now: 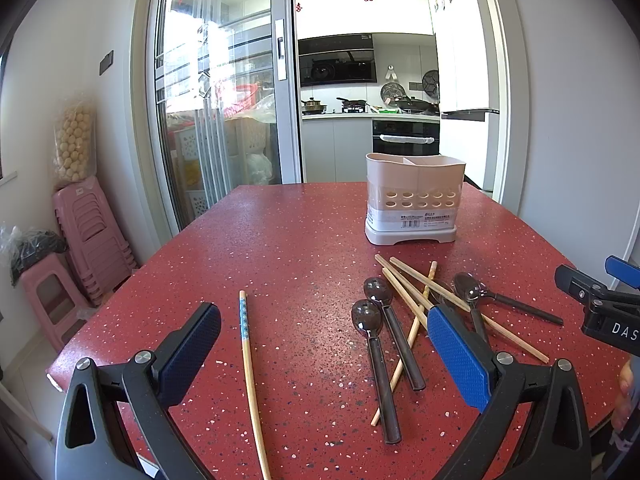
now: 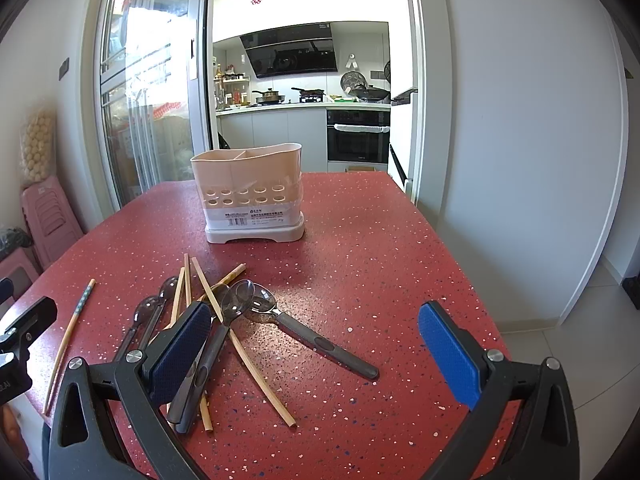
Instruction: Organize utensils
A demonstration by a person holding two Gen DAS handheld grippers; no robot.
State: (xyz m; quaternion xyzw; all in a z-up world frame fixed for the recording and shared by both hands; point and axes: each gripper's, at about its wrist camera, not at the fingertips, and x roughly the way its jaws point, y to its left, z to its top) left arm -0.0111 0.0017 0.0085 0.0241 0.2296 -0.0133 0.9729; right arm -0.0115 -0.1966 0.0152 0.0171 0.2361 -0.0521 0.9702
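Both the left gripper (image 1: 324, 344) and right gripper (image 2: 316, 350) hover with fingers spread wide, empty. Spoons (image 1: 376, 354) and chopsticks (image 1: 420, 300) lie scattered, unsorted; the caddy (image 2: 250, 194) waits at twelve o'clock beyond them.

A beige plastic utensil holder with a perforated front (image 1: 416, 200) stood upright on the red speckled table (image 1: 288, 240), toward its far edge. Nearer the cameras than the holder lay a loose pile of bare wooden chopsticks (image 1: 416, 292) crossed with dark-handled metal spoons (image 1: 376, 344), some touching. Well to the left of the holder, apart from the pile, lay a single wooden chopstick with a patterned tip (image 1: 250, 368). Left of the holder, off the table, stacked pink plastic stools (image 1: 92, 236) stood against the wall. Behind the holder, a sliding glass door (image 1: 216, 92) opened onto a kitchen.
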